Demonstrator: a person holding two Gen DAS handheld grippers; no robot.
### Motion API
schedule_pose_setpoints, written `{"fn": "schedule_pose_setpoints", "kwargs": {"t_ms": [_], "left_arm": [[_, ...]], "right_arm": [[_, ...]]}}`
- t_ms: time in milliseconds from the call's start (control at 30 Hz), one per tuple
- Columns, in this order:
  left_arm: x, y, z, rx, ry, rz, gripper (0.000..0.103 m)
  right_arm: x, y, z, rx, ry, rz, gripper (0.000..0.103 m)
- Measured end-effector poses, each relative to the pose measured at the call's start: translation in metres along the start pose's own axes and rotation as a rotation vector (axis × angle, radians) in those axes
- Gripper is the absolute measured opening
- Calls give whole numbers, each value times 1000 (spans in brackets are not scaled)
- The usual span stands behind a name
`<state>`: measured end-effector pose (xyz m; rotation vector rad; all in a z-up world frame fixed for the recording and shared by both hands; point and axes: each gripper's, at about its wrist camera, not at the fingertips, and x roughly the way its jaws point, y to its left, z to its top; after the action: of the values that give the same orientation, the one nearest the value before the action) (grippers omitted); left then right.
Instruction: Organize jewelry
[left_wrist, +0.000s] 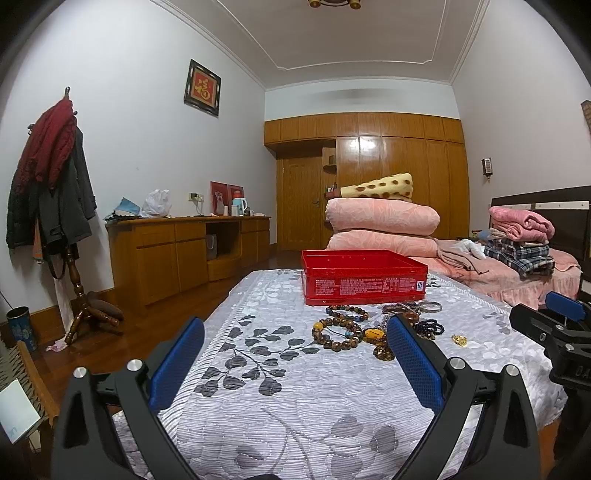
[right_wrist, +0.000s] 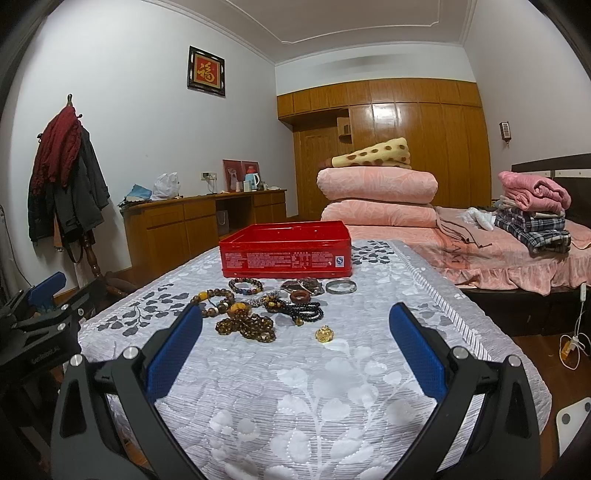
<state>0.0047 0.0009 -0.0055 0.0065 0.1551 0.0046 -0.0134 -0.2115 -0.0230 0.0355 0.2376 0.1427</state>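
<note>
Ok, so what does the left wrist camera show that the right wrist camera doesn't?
Only the left wrist view shows the blue patterned bin on the floor by the coat rack. Only the right wrist view shows the white cable on the floor beside the bed, and the silver bangle clear of the pile. Both show the red tin, the beaded bracelets, the small gold piece, and both grippers open and empty.

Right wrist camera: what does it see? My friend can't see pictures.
An open right gripper hovers over a grey leaf-patterned bedspread. Ahead lie beaded bracelets and a small gold trinket, with an open red tin behind them.
</note>
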Motion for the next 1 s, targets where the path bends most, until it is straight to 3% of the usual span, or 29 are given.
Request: {"fn": "schedule_pose_setpoints", "kwargs": {"t_ms": [1000], "left_arm": [[12, -6, 5, 12, 45, 1, 97]], "right_arm": [[6, -4, 3, 16, 38, 2, 98]]}}
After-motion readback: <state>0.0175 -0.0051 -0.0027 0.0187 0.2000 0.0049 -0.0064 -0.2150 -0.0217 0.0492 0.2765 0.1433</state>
